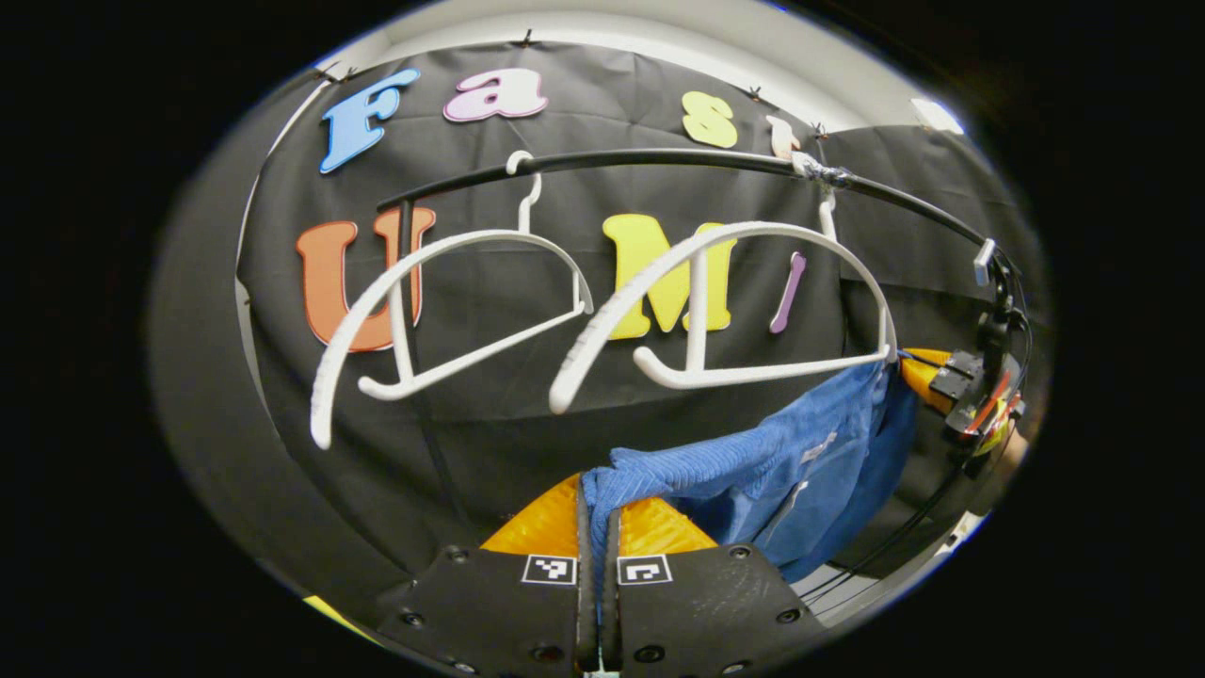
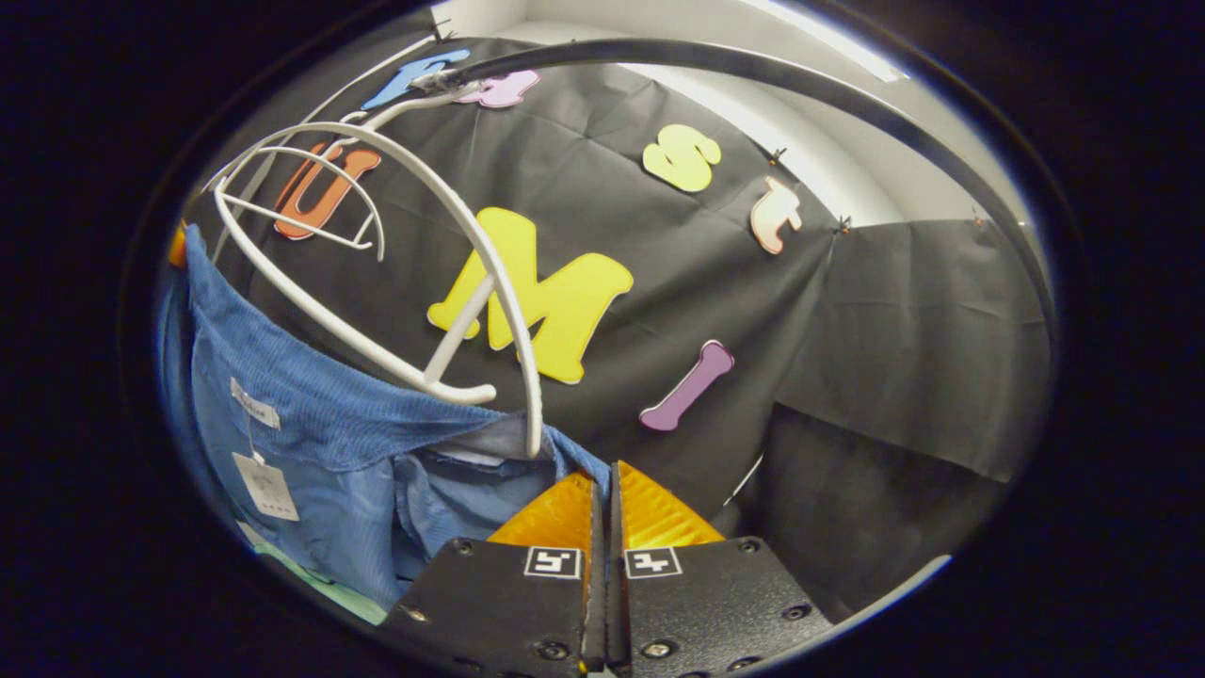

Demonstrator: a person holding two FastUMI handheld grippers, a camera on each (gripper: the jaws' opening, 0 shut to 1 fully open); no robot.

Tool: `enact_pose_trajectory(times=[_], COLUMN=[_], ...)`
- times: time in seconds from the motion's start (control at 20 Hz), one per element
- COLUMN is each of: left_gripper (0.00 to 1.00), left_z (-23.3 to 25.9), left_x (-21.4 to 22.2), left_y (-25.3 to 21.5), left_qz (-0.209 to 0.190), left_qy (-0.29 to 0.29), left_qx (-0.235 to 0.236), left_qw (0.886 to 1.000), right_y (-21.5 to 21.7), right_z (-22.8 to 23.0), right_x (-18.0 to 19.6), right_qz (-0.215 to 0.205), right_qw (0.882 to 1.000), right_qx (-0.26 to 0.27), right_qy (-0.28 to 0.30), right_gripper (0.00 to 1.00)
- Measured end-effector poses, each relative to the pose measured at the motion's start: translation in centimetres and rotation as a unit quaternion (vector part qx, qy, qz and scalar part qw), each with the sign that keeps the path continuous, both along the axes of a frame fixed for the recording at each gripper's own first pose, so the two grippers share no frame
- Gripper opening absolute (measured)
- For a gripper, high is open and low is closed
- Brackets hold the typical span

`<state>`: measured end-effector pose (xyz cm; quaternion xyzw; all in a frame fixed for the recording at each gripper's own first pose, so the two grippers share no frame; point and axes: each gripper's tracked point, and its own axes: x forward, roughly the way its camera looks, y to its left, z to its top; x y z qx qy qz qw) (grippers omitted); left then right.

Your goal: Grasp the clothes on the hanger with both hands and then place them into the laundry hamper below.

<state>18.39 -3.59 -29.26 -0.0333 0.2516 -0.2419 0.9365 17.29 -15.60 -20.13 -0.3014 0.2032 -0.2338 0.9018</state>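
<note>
Both tongs are pinched tight on the blue shirt (image 1: 753,471): the left gripper (image 1: 599,527) holds one corner and the right gripper (image 2: 602,508) holds the other, so the shirt hangs between them. It is off the white hanger (image 1: 734,311), just above the tongs. The hamper part is left to do.

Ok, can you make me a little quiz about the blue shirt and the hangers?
1. True or false: the blue shirt is off the hangers.
2. How many white hangers are on the black rail? A) one B) two C) four
3. The left gripper is pinching the ____.

Key: 1 true. 2 B. 3 blue shirt; the right gripper pinches it too.
</note>
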Motion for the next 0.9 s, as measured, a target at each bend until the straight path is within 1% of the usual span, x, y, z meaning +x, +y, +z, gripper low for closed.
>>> enact_pose_trajectory(times=[0.15, 0.2, 0.25, 0.3, 0.35, 0.4, 0.6, 0.75, 0.8, 0.85, 0.9], left_gripper=[0.02, 0.07, 0.07, 0.02, 0.02, 0.07, 0.07, 0.07, 0.02, 0.07, 0.02], left_z=[-0.6, -0.6, -0.5, -0.5, -0.5, -0.5, 0.9, 2.0, 2.3, 2.6, 2.9], left_x=[-1.0, -1.5, -2.1, -2.6, -2.7, -3.0, -4.7, -5.9, -6.5, -7.2, -7.7], left_y=[-0.6, -0.8, -0.8, -1.1, -1.4, -1.7, -2.0, -2.9, -3.2, -3.2, -3.3], left_qz=[0.012, 0.012, 0.011, 0.009, 0.009, 0.008, 0.003, -0.010, -0.016, -0.021, -0.023], left_qy=[0.013, 0.013, 0.014, 0.015, 0.013, 0.012, 0.004, -0.008, -0.012, -0.015, -0.017], left_qx=[-0.014, -0.016, -0.018, -0.018, -0.016, -0.015, -0.018, -0.020, -0.018, -0.014, -0.010], left_qw=[1.000, 1.000, 1.000, 1.000, 1.000, 1.000, 1.000, 1.000, 1.000, 1.000, 1.000], right_y=[0.3, 0.9, 1.5, 1.9, 2.2, 2.7, 4.8, 6.6, 7.5, 8.3, 9.2], right_z=[-0.8, -1.2, -1.6, -2.0, -2.3, -2.5, -2.7, -2.6, -2.5, -2.4, -2.3], right_x=[-0.7, -1.2, -2.2, -2.7, -2.8, -2.9, -3.4, -3.9, -4.1, -4.5, -4.8], right_qz=[0.004, 0.007, 0.010, 0.012, 0.016, 0.020, 0.038, 0.051, 0.056, 0.061, 0.068], right_qw=[1.000, 1.000, 1.000, 0.999, 0.999, 0.999, 0.998, 0.995, 0.994, 0.993, 0.991], right_qx=[0.014, 0.020, 0.024, 0.026, 0.029, 0.032, 0.051, 0.079, 0.091, 0.102, 0.112], right_qy=[0.005, 0.008, 0.011, 0.016, 0.019, 0.021, 0.022, 0.018, 0.017, 0.017, 0.018], right_gripper=[0.04, 0.04, 0.05, 0.04, 0.04, 0.05, 0.04, 0.04, 0.04, 0.04, 0.04])
